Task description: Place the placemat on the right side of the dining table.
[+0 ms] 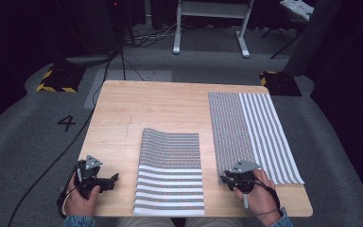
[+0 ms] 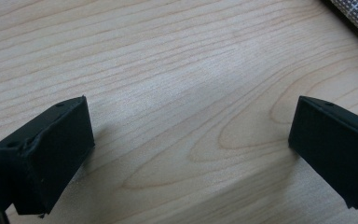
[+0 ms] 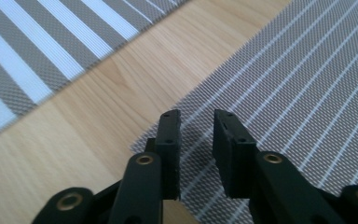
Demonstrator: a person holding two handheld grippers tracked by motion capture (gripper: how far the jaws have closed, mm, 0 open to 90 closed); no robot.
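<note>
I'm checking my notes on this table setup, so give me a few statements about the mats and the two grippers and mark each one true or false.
1. Two striped mats lie on the wooden table. True: the middle mat and the right mat.
2. The left gripper is clamped on the middle mat. False: its jaws stand wide apart over bare wood.
3. The right gripper is at the near left corner of the right mat. True: its jaws sit over that corner, with a narrow gap between them.
4. The middle mat lies fully flat. False: its far edge curls up, seen from the high view.
5. The two mats overlap. False: a strip of bare wood separates them.
</note>
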